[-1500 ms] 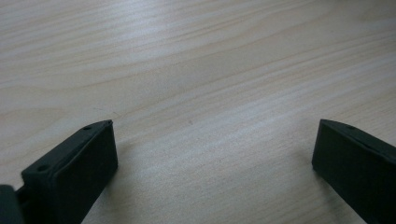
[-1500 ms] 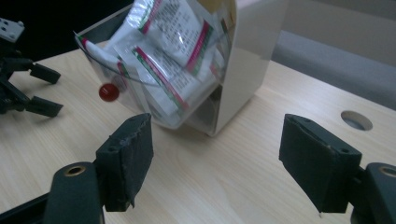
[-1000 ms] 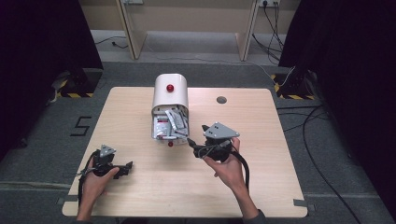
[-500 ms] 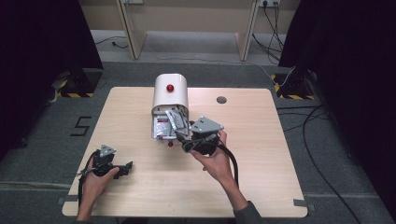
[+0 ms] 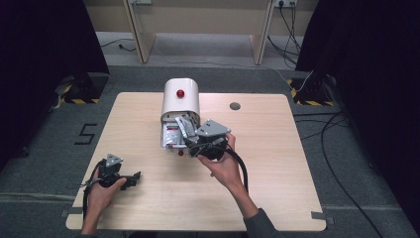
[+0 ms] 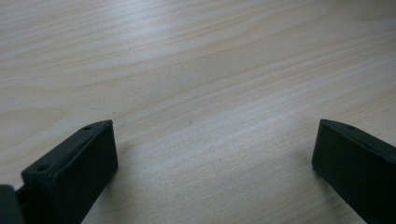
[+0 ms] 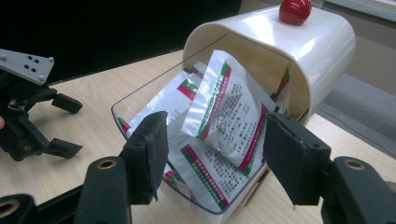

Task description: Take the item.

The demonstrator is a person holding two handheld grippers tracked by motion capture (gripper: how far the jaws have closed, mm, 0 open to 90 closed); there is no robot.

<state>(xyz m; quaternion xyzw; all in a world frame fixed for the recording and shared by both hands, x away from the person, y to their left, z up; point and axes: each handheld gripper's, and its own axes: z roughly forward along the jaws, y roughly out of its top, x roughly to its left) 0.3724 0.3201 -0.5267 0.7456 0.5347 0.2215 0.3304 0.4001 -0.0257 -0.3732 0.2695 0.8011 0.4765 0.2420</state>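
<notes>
At the tabletop (image 5: 277,163) centre, the right gripper (image 7: 212,154) is wide open around a sachet (image 7: 229,116) in the white dispenser (image 5: 180,98), holding nothing; at 7 o'clock, the left gripper (image 6: 212,154) rests wide open, empty.

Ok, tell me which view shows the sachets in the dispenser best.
The right gripper view: the sachets sit close up, stripes and print visible, between the open right gripper. The high view shows them small; the left gripper view shows tabletop.

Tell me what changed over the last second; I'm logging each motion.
The right gripper moved left to the white container, its jaws open around a packet, nothing gripped yet. The left gripper, container and packets stayed put.
</notes>
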